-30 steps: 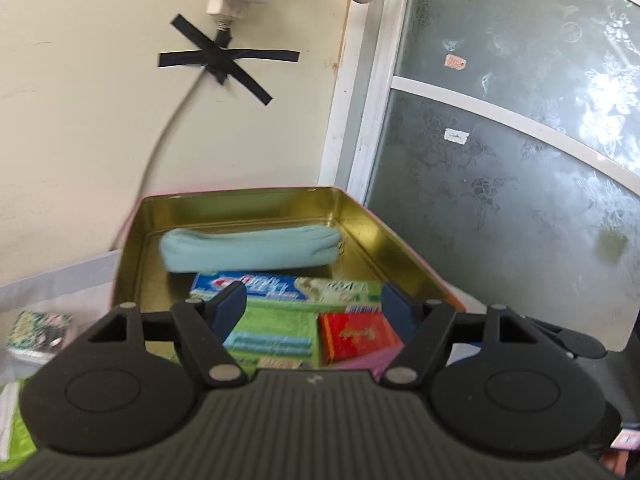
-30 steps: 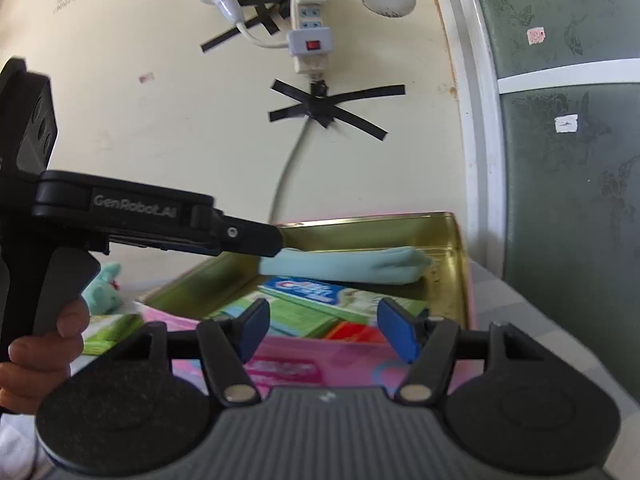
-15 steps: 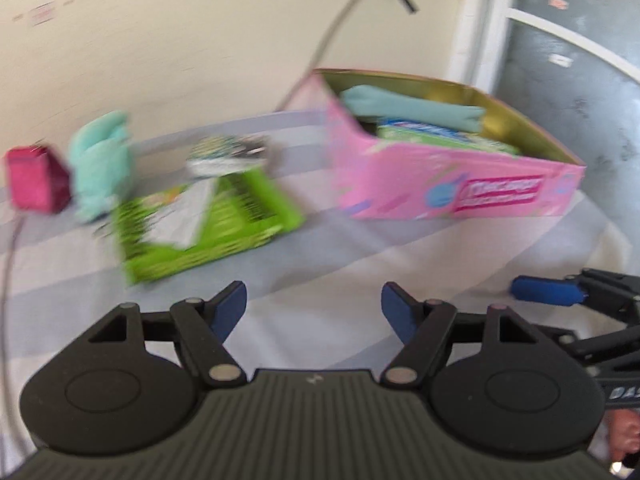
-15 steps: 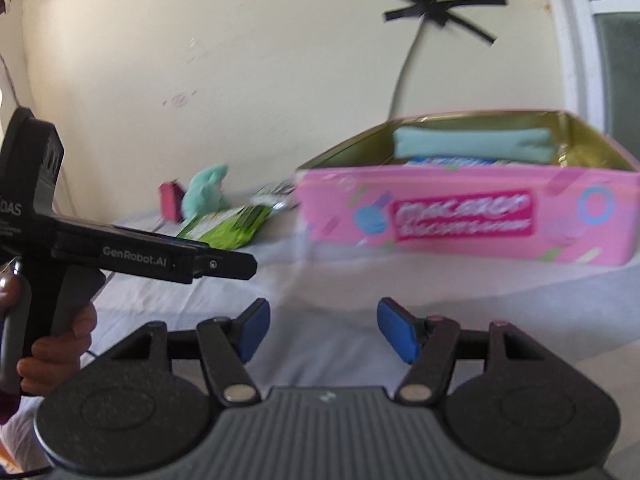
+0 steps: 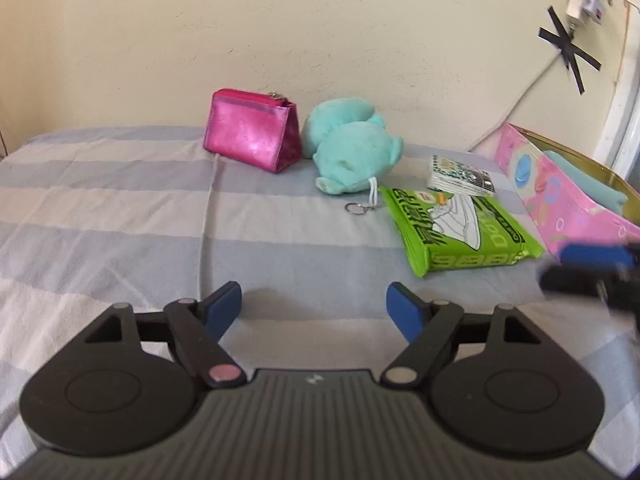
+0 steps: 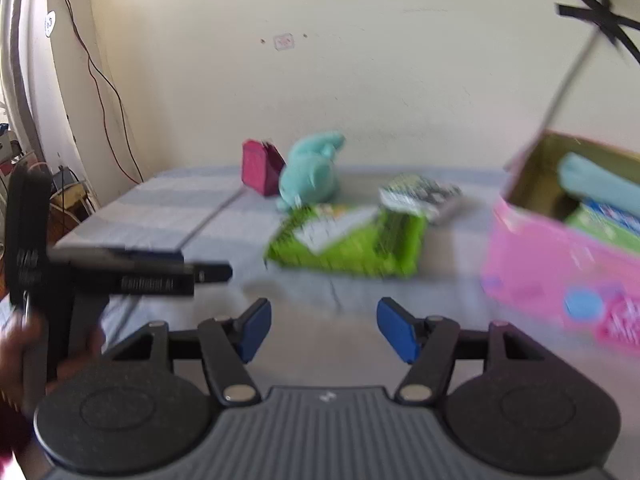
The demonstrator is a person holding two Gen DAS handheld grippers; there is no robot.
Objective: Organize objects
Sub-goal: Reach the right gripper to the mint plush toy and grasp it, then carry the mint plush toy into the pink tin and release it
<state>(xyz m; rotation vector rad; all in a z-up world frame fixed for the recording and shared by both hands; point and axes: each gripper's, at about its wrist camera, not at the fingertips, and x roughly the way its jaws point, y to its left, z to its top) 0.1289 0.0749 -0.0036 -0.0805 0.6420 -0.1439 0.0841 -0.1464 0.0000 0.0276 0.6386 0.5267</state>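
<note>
Still outside the tin, four loose items lie on the striped bedsheet (image 5: pixel 120 208): a shiny magenta pouch (image 5: pixel 252 130) by the wall, a teal plush toy (image 5: pixel 352 152) touching its right side with a keyring on the sheet in front of it, a small printed packet (image 5: pixel 460 174) further right, and a green wipes pack (image 5: pixel 456 226) just in front of that packet. The pink tin box (image 6: pixel 560 268) stands open to the right of the wipes pack, with a teal pencil case (image 6: pixel 600 184) and flat boxes inside. The left gripper (image 5: pixel 314 312) hovers over bare sheet; its jaws have just been opening and nothing is between them. The right gripper (image 6: pixel 322 330) is spread apart and empty, its view blurred. A hand (image 6: pixel 24 344) grasps the left gripper's handle.
</note>
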